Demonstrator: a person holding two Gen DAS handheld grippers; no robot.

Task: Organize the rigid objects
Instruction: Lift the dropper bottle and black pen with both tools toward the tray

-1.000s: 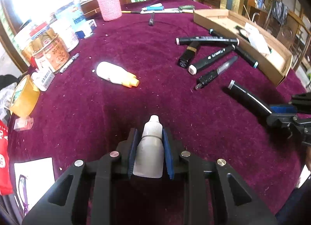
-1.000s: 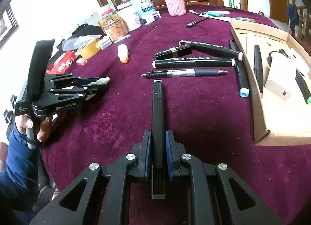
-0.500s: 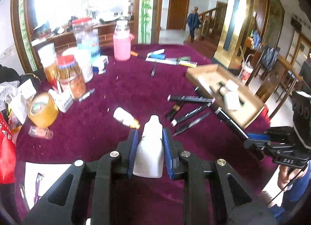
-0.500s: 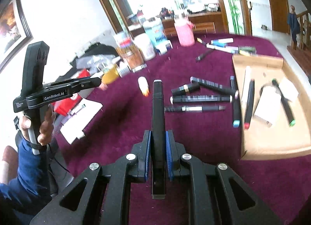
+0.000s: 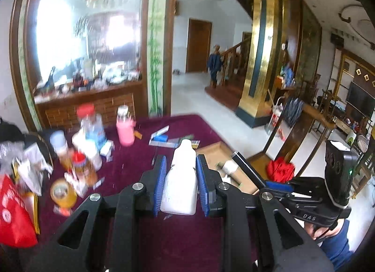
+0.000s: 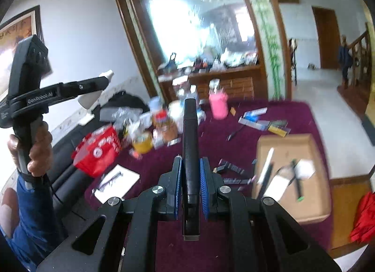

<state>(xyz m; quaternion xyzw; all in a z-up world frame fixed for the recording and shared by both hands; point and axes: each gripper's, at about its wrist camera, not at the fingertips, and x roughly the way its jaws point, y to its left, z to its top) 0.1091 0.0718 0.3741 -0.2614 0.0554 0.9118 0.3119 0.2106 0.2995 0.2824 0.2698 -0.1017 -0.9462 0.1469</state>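
My left gripper (image 5: 180, 162) is shut on a small white dropper bottle (image 5: 180, 185), nozzle pointing forward, held high above the purple tablecloth (image 5: 131, 161). My right gripper (image 6: 190, 166) is shut on a black marker (image 6: 190, 136) that sticks out forward, also well above the table. Each gripper shows in the other's view: the right gripper (image 5: 279, 184) with its marker (image 5: 246, 166), the left gripper (image 6: 93, 83) with the bottle (image 6: 90, 99). The open cardboard box (image 6: 290, 145) below holds markers and white items. Loose black markers (image 6: 230, 168) lie left of it.
Jars, a pink bottle (image 5: 126, 128) and a yellow tape roll (image 5: 63, 192) crowd the table's far left. A red packet (image 6: 98, 150) and a white sheet (image 6: 117, 182) lie near the left edge. Pens (image 6: 262, 121) sit at the back. A red cloth (image 6: 363, 218) lies beyond the box.
Both grippers have risen far above the table and tilted up, so the table has dropped low in both views. The bottle and the marker stay gripped.
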